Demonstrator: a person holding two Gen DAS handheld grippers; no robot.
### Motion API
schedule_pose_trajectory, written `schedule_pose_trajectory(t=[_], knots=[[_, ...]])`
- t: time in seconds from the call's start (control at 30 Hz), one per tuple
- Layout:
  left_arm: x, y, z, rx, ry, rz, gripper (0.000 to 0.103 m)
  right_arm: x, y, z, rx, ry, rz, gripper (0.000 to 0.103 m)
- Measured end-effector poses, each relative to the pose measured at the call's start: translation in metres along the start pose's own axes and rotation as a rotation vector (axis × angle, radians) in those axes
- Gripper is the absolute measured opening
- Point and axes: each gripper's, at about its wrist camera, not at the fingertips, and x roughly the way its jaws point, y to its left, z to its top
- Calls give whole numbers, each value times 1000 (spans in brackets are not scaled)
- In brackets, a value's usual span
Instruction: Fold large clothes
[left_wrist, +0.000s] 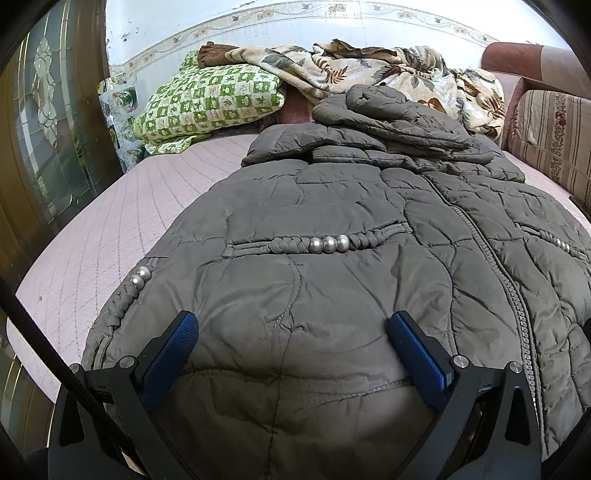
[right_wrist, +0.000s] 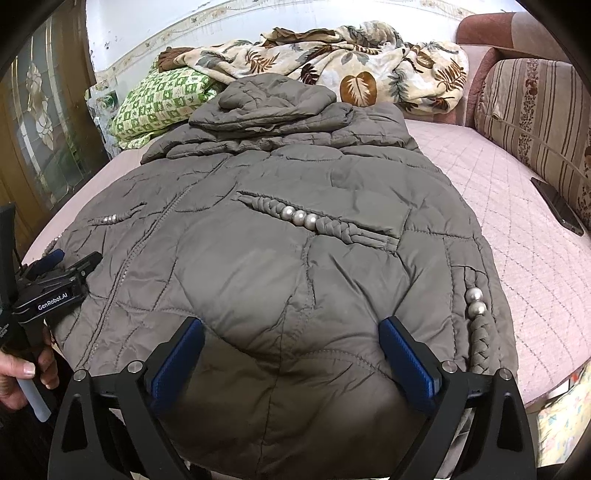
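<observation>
We hover both tongs, left (left_wrist: 291, 332) and right (right_wrist: 291, 338), spread wide and empty, over the hem of the grey padded coat (right_wrist: 280, 229) lying flat on the bed (right_wrist: 517, 221). Next, probably, we pinch the hem for a fold.

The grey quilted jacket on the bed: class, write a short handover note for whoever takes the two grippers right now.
Left gripper: open, over the hem on the jacket's left half, holding nothing.
Right gripper: open, over the hem on the right half, holding nothing.
Jacket: flat on the pink bed cover, front up, zipped, sleeves folded in, hood at the far end.
Done: sleeves in.
Left: likely grip the hem and fold the body toward the hood.
</observation>
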Motion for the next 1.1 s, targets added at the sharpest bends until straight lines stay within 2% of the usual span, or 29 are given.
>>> schedule_pose_trajectory(t=[0.17, 0.33, 0.53, 0.77, 0.93, 1.1], knots=[[-8, 2, -2, 2, -1, -6, 103, -10, -7, -1, 32, -12, 20, 98], [-20, 8, -4, -1, -10, -6, 103, -32, -21, -1, 90, -63, 22, 98], [-32, 27, -2, -64, -31, 7, 103, -54, -67, -1, 256, -112, 5, 98], [-40, 53, 7, -126, -84, 92, 103, -73, -115, -2, 402, -167, -44, 98], [-32, 67, 6, -180, -37, 96, 103, -72, -133, -4, 473, -162, -38, 98], [-23, 76, 2, -222, 15, 77, 103, -66, -138, -4, 492, -142, -22, 98]])
